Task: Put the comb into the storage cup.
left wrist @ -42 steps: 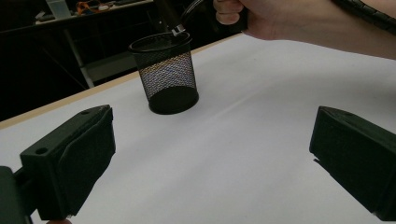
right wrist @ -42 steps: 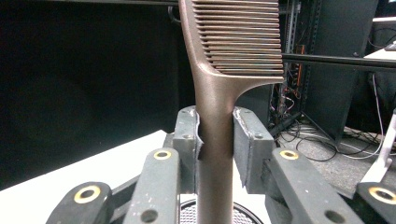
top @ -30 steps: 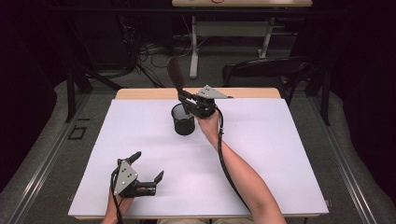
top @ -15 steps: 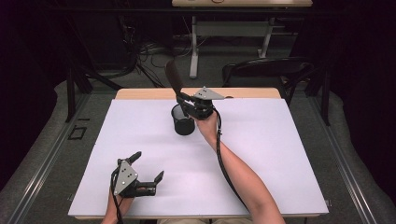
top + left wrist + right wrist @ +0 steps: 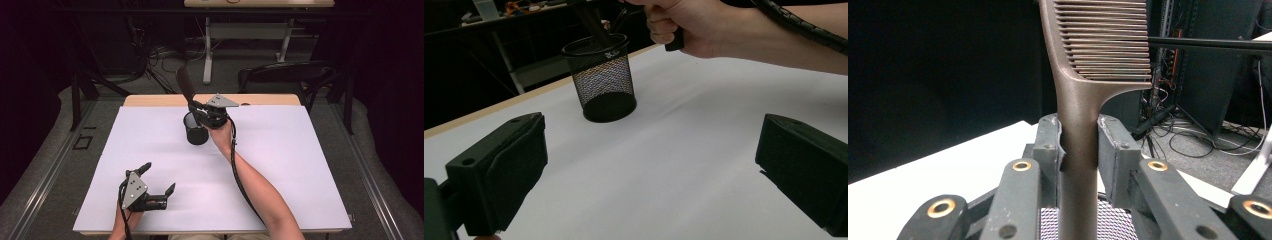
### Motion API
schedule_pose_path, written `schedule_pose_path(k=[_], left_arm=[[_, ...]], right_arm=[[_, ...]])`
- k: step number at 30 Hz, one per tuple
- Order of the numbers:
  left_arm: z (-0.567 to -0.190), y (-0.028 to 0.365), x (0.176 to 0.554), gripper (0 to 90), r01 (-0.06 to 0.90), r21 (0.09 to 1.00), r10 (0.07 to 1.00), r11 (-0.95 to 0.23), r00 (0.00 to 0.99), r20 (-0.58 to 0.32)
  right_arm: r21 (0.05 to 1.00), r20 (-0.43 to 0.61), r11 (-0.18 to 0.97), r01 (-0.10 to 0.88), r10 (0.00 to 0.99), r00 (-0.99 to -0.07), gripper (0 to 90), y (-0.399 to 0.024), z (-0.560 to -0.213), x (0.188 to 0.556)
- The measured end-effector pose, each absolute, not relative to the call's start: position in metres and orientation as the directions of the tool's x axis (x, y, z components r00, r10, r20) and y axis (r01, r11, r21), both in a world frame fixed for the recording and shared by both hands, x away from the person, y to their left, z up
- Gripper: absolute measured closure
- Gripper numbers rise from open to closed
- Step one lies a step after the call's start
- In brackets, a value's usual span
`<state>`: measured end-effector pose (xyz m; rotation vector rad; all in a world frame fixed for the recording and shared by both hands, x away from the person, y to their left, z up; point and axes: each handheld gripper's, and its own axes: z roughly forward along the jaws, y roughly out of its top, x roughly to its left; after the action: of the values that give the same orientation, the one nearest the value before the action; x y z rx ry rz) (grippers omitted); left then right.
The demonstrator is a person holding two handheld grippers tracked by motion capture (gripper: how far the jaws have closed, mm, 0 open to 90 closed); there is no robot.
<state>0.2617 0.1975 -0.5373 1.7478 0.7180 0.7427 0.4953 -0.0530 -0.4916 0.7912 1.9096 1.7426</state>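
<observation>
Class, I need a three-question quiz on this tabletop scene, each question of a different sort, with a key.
1. True or false: the right tongs are shut on the comb.
2. What does the comb's handle end hang above: A) a glass jar, B) the black mesh cup, C) a drawer?
3. Fill in: the left tongs are ___, resting on the white table.

Key: 1 true; 2 B; 3 open.

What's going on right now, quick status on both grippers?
Right gripper shut on comb, above mesh cup. Left gripper open, idle near table's front edge. Nothing blocking.
</observation>
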Motion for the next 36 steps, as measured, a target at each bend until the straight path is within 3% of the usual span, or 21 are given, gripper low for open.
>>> schedule_pose_path(k=[36], left_arm=[[-0.537, 0.198, 0.261, 0.2, 0.11, 0.958, 0.767, -0.264, 0.626, 0.139]], right_arm=[[0.983, 0.028, 0.113, 0.142, 0.678, -0.734, 72.8, -0.046, -0.504, 0.496]])
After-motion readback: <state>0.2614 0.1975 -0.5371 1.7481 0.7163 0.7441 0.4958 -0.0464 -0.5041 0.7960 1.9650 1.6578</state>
